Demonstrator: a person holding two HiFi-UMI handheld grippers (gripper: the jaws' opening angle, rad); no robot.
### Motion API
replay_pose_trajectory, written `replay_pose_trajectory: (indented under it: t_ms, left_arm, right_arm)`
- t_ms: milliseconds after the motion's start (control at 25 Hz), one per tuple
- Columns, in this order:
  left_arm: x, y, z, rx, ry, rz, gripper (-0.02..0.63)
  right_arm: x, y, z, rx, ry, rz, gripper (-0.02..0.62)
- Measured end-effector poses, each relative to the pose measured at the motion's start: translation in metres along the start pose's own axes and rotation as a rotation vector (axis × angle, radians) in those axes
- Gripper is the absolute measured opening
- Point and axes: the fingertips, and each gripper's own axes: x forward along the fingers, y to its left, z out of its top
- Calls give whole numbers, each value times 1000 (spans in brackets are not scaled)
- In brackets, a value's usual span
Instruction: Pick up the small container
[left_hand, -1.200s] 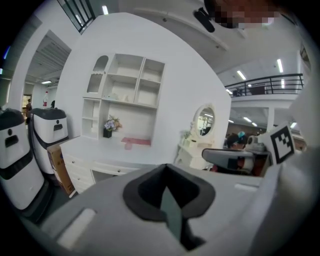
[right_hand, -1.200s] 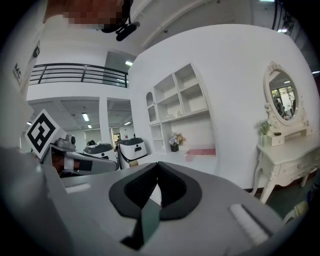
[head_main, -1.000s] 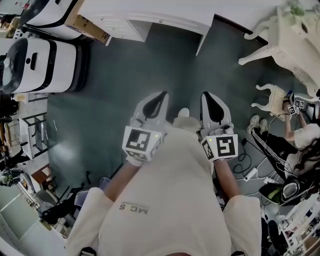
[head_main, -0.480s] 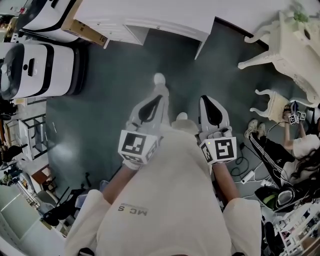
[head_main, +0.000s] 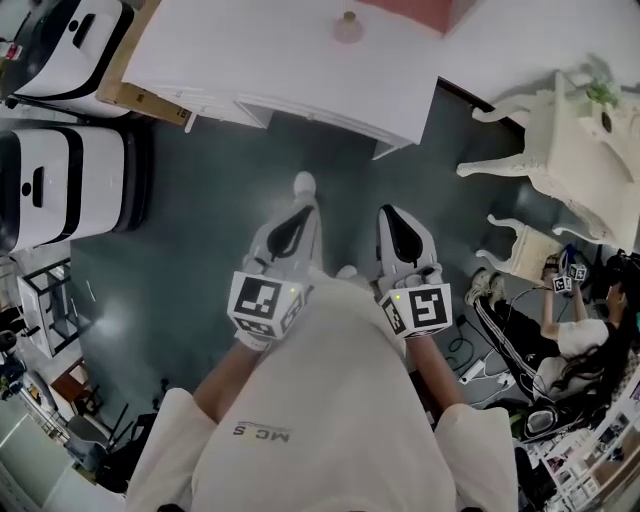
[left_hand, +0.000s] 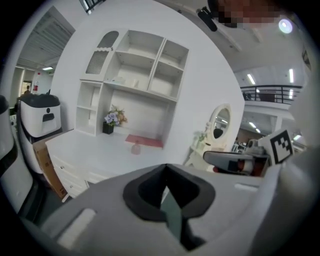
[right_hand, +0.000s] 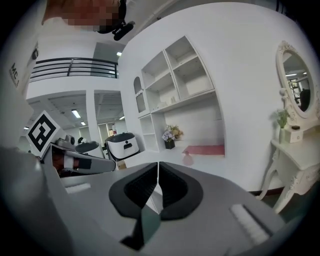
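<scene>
White desk (head_main: 280, 70) bore the small container (head_main: 348, 27), untouched; our left gripper (left_hand: 165, 182) and right gripper (right_hand: 158, 179) were closed, empty, well short.

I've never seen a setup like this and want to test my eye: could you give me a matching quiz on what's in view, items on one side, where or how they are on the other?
Things:
1. small container
2. flowers in a dark pot
3. oval mirror
4. right gripper

Place or state:
A. jaws shut, nothing between them
B. on the white desk, next to the pink mat
C. above the ornate table at the right
D. at the back of the desk, under the shelves

Pairs: 1-B, 2-D, 3-C, 4-A
</scene>
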Motion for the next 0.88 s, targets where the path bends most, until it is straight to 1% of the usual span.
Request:
replay_pose_trajectory:
  t_ms: [120, 240, 320, 400, 520, 640, 760, 880]
  left_arm:
    - [27, 56, 41, -12, -9, 6, 0]
    - [52, 105, 77, -21, -17, -1, 0]
    - [66, 130, 97, -22, -23, -11, 0]
    - [84, 149, 112, -22, -25, -26, 0]
    - [115, 167, 127, -18, -13, -42, 0]
    - [141, 173, 132, -14, 9, -44, 0]
    - [164, 178, 131, -10, 21, -14, 0]
    - [183, 186, 131, -42, 42, 6, 0]
  right_arm:
    - [67, -9, 30, 9, -9, -32, -3]
    - [121, -8, 57, -29, -13, -41, -3]
    - [149, -9, 69, -51, -10, -51, -3]
    - [172, -20, 80, -55, -16, -76, -3]
    - [201, -42, 90, -51, -22, -105, -3]
    - [218, -61, 92, -45, -21, -99, -3]
    - [235, -80, 88, -19, -20, -92, 2]
    - [253, -90, 89, -8, -14, -85, 8]
